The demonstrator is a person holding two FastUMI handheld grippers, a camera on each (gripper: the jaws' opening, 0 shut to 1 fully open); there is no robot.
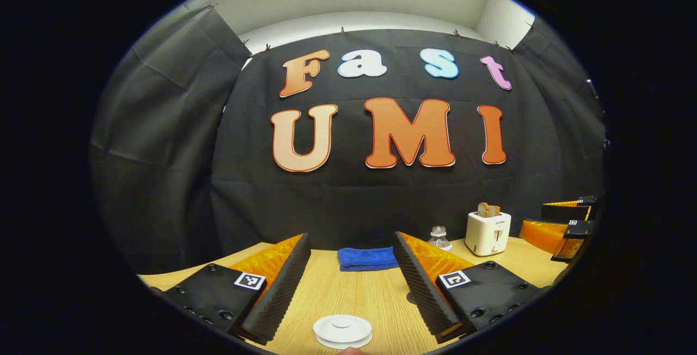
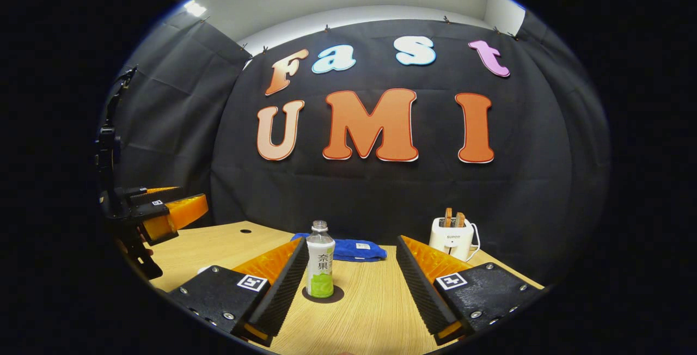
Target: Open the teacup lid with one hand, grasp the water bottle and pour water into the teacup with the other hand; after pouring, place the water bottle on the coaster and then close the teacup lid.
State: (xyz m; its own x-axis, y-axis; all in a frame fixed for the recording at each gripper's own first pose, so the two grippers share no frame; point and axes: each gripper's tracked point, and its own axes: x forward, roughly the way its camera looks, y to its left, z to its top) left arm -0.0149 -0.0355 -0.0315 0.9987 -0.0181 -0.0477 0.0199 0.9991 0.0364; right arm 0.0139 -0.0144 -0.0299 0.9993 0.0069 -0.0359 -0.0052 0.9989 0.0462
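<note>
Wooden table [image 2: 370, 311]: left gripper [image 1: 351, 284] spread wide over the white teacup lid [image 1: 343, 329]; blue cloth [image 1: 367, 258] and toaster [image 1: 488, 232] stand behind. Right gripper [image 2: 348, 284], also spread, faces the bottle [image 2: 320, 261] upright on its coaster [image 2: 323, 294].

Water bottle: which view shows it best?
Right gripper view: the water bottle stands whole and upright on the dark coaster. In the left gripper view only the bottle's cap and shoulders show behind a finger of the left tongs.
</note>
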